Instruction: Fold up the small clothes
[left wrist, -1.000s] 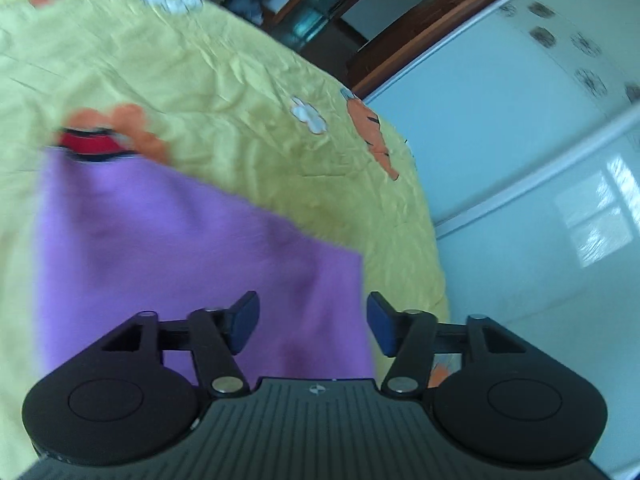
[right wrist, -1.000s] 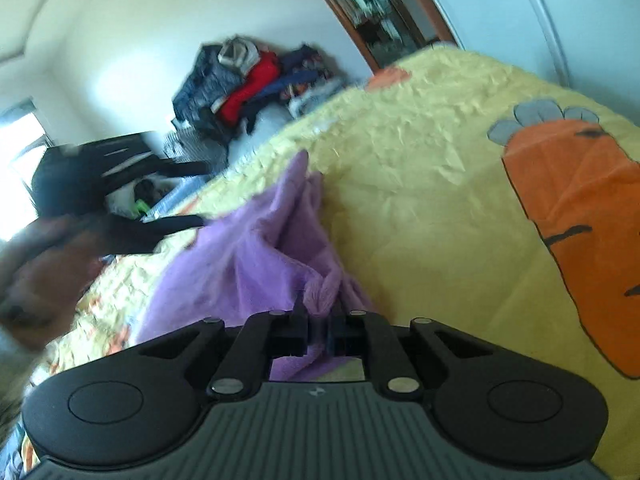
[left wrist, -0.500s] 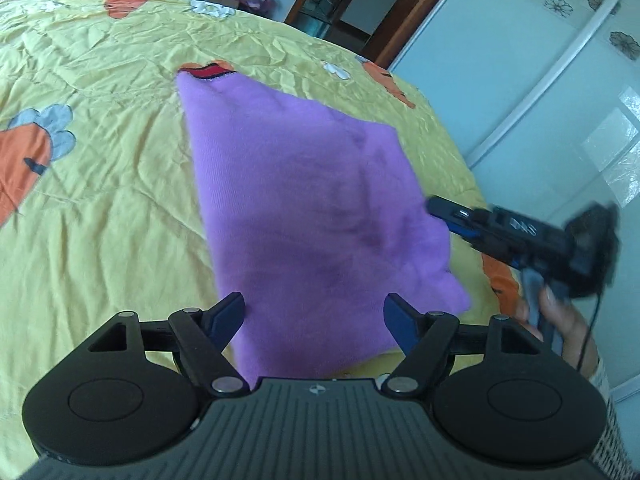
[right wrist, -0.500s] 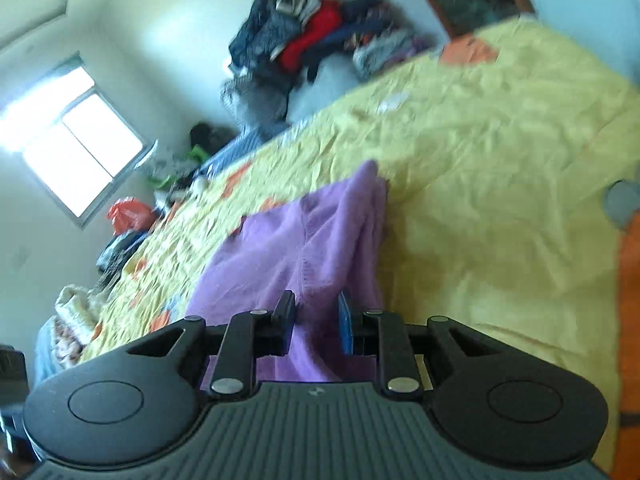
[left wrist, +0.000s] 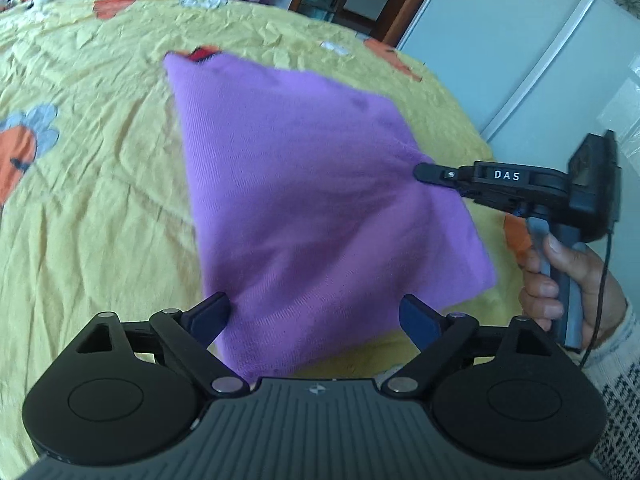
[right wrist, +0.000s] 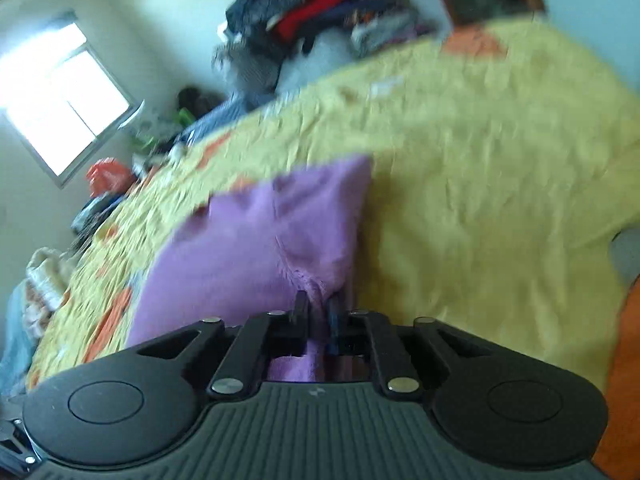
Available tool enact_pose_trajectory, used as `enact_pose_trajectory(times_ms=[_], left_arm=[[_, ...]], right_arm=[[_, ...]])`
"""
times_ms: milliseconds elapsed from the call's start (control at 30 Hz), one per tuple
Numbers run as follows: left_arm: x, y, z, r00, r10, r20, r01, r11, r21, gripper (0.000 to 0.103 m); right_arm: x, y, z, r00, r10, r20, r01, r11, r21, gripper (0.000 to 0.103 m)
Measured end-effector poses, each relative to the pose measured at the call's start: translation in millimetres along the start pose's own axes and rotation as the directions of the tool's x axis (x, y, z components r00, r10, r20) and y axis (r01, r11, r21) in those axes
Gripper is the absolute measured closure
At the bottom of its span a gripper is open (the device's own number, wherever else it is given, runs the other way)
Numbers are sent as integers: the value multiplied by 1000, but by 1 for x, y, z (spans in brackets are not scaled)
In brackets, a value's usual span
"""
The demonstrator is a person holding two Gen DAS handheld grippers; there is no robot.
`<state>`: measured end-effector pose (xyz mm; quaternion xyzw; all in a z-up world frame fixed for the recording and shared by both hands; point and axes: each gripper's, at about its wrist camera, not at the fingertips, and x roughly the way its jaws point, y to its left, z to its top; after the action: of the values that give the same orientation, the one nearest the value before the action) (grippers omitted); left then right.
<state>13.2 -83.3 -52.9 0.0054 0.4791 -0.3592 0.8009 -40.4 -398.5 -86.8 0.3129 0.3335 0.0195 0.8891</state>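
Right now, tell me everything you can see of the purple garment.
The purple garment is a soft, knit-looking piece, plain lilac, spread mostly flat on the yellow bedsheet and slightly blurred. A red and orange bit shows at its far corner. The right gripper is shut on a bunched edge, lifting that side into a ridge. The left gripper stands open over the near edge, its jaws having just been opening, pads not pressing the cloth.

I can read only "DAS", white letters on the right gripper (left wrist: 434,172), at the frame's right side.
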Motion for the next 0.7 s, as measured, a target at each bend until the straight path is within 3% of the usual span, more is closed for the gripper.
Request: enact_pose_trajectory(times_ms=[33, 100, 133, 233, 367, 433, 467, 533, 600, 633, 667, 700], left_arm=[[-2, 1, -2, 1000, 0, -1, 0, 1000, -3, 12], [-9, 5, -4, 1000, -12, -1, 12, 999, -30, 11], [-13, 7, -3, 1000, -22, 2, 22, 999, -48, 11], [-26, 7, -2, 998, -49, 37, 51, 997, -65, 9], [-28, -3, 3, 994, -71, 77, 74, 996, -40, 7], [-19, -9, 4, 997, -44, 70, 45, 999, -10, 7], [-12, -11, 4, 998, -32, 56, 32, 999, 2, 7], [3, -12, 1, 1000, 0, 19, 0, 1000, 22, 7], [7, -13, -1, 999, 32, 2, -32, 999, 29, 7], [6, -11, 0, 1000, 24, 6, -24, 999, 24, 6], [4, -8, 3, 1000, 16, 14, -16, 1000, 9, 6], [2, -3, 8, 999, 15, 28, -14, 1000, -18, 6]], right_arm=[[-3, -1, -2, 1000, -2, 9, 2, 1000, 6, 84], [-20, 3, -7, 999, -22, 48, 23, 999, -23, 61], [-30, 7, -11, 998, -21, 61, 24, 999, -39, 58], [-59, 25, -33, 996, -5, 91, 18, 989, -146, 57], [-70, 46, -67, 997, 64, 35, -52, 962, -269, 58], [-55, 45, -78, 999, -31, -21, 23, 944, -329, 62], [-54, 41, -79, 999, -45, 8, 45, 934, -355, 70], [-58, 34, -67, 1000, -19, -13, 15, 956, -294, 69], [-64, 37, -53, 999, -15, 38, 25, 959, -283, 65], [-64, 38, -44, 997, -34, 63, 51, 958, -283, 61], [-61, 37, -32, 996, -46, 73, 64, 961, -268, 48], [-53, 33, -19, 997, -39, 67, 54, 971, -234, 26]])
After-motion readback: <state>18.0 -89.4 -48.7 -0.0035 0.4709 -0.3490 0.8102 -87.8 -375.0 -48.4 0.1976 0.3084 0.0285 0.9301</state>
